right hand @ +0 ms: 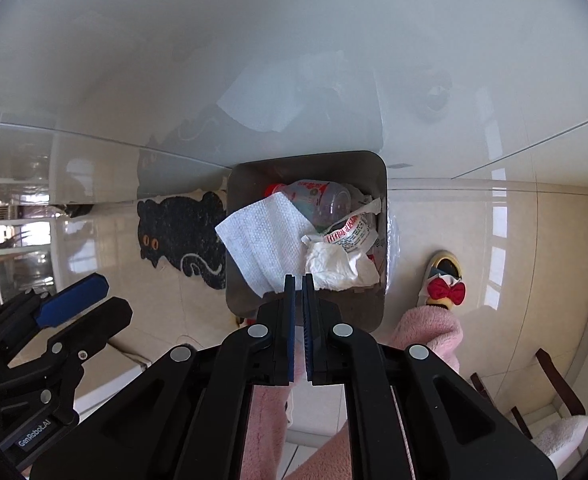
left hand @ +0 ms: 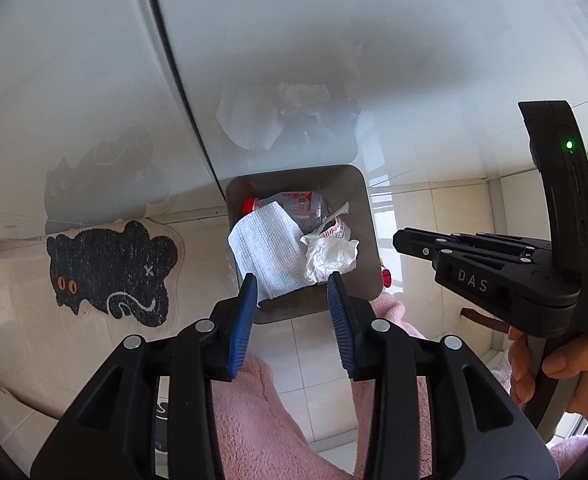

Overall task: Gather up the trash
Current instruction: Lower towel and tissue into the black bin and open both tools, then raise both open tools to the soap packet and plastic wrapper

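A grey square trash bin (left hand: 363, 216) (right hand: 377, 172) stands on the tiled floor against a white cabinet. In it lie a flat paper towel (left hand: 264, 248) (right hand: 260, 240), a crumpled tissue (left hand: 329, 256) (right hand: 337, 266), a plastic bottle with a red cap (left hand: 294, 204) (right hand: 321, 196) and a printed wrapper (right hand: 349, 234). My left gripper (left hand: 294, 286) is open and empty, above the bin's near edge. My right gripper (right hand: 298, 284) is shut and empty, over the bin's near side; it also shows in the left wrist view (left hand: 397, 240).
A black cat-shaped mat (left hand: 110, 268) (right hand: 178, 232) lies on the floor left of the bin. Pink fleece trouser legs (left hand: 262, 412) and a slipper with a red bow (right hand: 445, 280) are beside the bin. A wooden chair (right hand: 553, 384) stands at the right.
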Demonstrator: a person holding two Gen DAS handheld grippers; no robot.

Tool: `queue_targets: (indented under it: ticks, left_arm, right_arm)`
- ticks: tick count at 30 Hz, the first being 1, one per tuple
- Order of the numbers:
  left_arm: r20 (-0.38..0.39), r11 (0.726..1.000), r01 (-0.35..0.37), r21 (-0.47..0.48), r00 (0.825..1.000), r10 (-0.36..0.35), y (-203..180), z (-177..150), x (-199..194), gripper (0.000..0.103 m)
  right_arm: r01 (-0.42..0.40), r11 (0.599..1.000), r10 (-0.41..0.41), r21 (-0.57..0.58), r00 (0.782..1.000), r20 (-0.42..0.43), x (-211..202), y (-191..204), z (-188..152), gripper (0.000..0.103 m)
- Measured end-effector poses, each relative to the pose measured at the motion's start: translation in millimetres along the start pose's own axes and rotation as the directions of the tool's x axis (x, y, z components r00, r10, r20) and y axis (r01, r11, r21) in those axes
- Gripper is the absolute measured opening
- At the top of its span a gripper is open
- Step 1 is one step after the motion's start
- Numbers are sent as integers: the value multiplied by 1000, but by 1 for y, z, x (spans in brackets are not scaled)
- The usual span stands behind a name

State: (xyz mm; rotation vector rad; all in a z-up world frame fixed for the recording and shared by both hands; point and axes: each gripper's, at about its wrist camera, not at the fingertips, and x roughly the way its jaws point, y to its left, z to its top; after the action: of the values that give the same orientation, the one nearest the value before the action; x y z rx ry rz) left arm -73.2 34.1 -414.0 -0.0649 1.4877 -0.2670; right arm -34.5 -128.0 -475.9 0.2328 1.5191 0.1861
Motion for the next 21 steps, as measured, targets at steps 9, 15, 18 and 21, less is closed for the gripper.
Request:
queue_targets:
  ticks: [9, 15, 18, 21]
  left_arm:
    - [31, 1000, 1, -9, 1000, -1, -2, -15, -43, 44]
    - [127, 1000, -3, 17, 992, 1, -22, -13, -103, 64]
    - [206, 998, -28, 58, 978, 15, -36, -8, -139, 81]
    - [274, 996, -25, 83, 962, 1, -48, 1, -178, 90]
  right_arm:
    - [18, 997, -12, -73, 997, 78, -57, 6, -17, 51]
    - [31, 994, -15, -106, 988, 152, -131, 4, -34, 79]
    - [42, 993, -17, -106, 974, 225, -179, 3, -34, 98]
    - [47, 993, -11, -112, 953, 302, -226, 1, -31, 99]
